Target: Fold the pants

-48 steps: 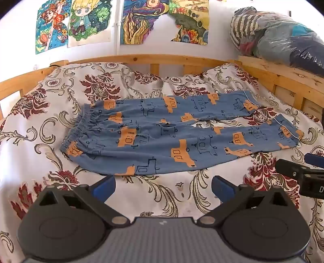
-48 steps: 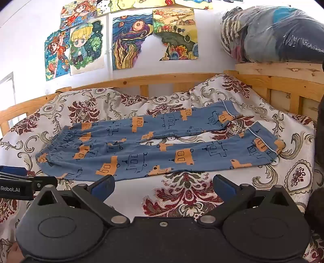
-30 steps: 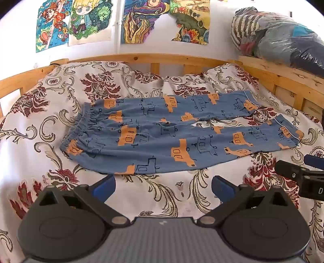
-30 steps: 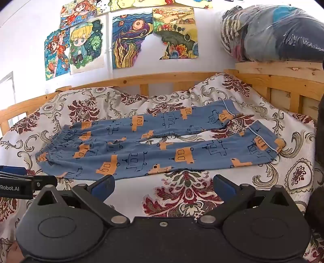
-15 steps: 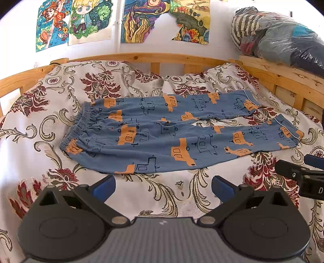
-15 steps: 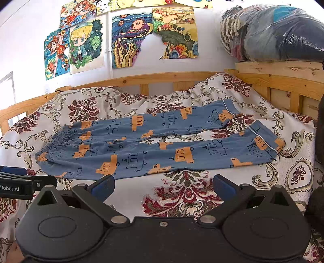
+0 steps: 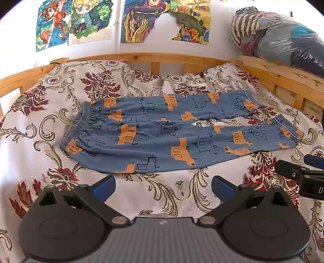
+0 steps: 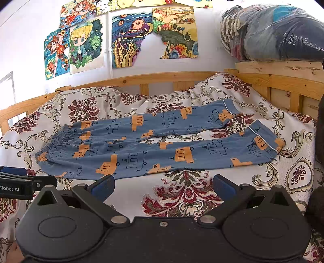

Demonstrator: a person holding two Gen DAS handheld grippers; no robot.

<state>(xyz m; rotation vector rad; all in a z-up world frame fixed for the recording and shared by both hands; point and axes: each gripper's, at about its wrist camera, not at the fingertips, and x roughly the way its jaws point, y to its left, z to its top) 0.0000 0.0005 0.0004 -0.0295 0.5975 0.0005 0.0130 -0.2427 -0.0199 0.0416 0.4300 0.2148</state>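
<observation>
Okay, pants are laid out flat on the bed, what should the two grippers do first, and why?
Probably ease both open grippers, left and right, forward to the pants' near edge; neither touches the cloth, and the legs lie spread apart, unfolded.

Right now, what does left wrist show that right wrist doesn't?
Only left wrist: the right gripper reaching in from the right edge. Only right wrist: the left gripper at the left edge, labelled Robot.AI, and an upper row of drawings. Both: the blue pants spread flat and unfolded on the floral bedspread, waistband left, each view's own fingers apart and holding nothing.
</observation>
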